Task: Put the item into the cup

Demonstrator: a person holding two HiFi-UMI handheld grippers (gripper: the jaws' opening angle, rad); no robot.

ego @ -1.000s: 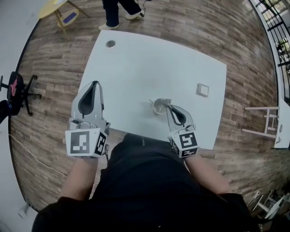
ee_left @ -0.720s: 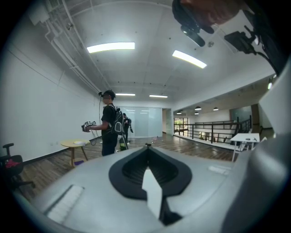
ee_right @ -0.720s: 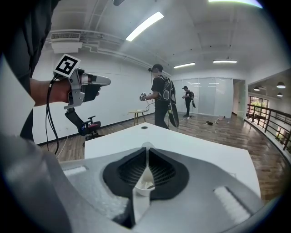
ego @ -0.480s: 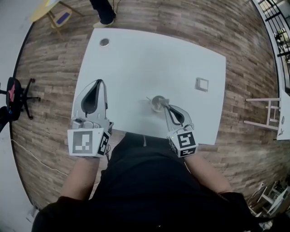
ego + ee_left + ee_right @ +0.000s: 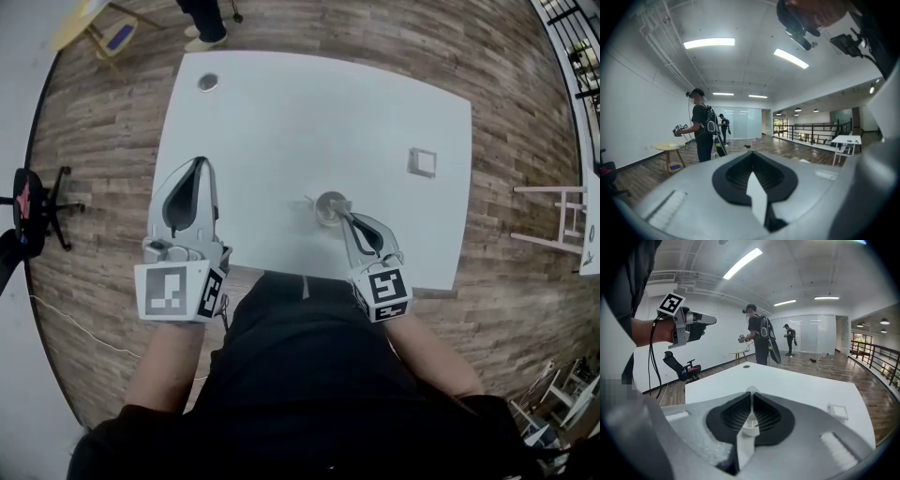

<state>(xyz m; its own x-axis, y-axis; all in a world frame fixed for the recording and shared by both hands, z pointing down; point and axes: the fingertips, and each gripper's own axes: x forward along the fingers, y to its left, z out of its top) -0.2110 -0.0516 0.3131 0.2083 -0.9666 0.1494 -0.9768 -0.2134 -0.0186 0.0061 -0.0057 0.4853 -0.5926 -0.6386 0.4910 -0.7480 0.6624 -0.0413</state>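
The left gripper [image 5: 199,167] is shut and empty beside the white table [image 5: 281,122]. The right gripper [image 5: 344,216] is clamped on a thin pale item [image 5: 751,391] at the rim of the cup [image 5: 328,208], and should centre it over the mouth before releasing. Beyond, the table holds 1 small square plate [image 5: 421,161], ringed by wood floor [image 5: 103,122].

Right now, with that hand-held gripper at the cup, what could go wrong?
The right hand-held gripper has its shut tips at the rim of the cup, so a small sideways nudge might tip it over on the table. A pale bit shows at those tips in the right gripper view. Whether it is the item is unclear; if so, released off-centre it could land beside the cup.
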